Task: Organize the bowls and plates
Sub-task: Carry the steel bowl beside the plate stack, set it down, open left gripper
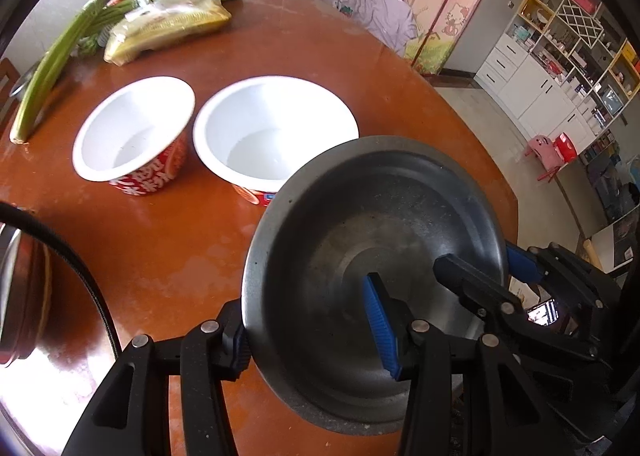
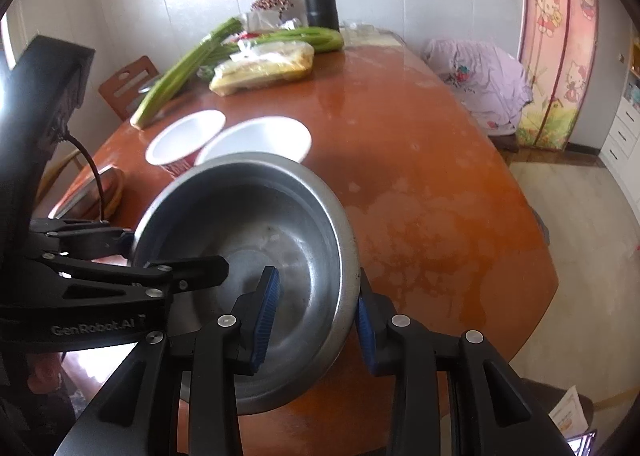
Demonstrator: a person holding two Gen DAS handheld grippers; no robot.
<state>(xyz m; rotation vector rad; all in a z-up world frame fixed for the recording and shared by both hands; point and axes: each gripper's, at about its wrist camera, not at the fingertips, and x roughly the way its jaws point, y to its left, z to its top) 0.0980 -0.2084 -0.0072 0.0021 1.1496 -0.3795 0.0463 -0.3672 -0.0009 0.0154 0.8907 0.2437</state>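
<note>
A steel bowl (image 1: 360, 224) is held tilted above the brown table (image 1: 168, 256) by both grippers. My left gripper (image 1: 312, 340) straddles its left rim, one finger outside, one blue pad (image 1: 380, 324) inside. My right gripper (image 2: 316, 320) straddles its right rim (image 2: 348, 256) the same way, and also shows in the left wrist view (image 1: 492, 276). The left gripper shows in the right wrist view (image 2: 136, 256). Two white paper bowls with red sides stand side by side just beyond: the left paper bowl (image 1: 132, 132) and the right paper bowl (image 1: 272, 132), also in the right wrist view (image 2: 184, 140) (image 2: 260, 138).
Celery stalks (image 1: 60, 52), a bagged yellow food pack (image 1: 168, 28) and a black flask (image 2: 320, 0) lie at the table's far end. A metal dish (image 1: 16, 288) sits at the left edge. A chair with a lilac cover (image 2: 484, 72) stands to the right.
</note>
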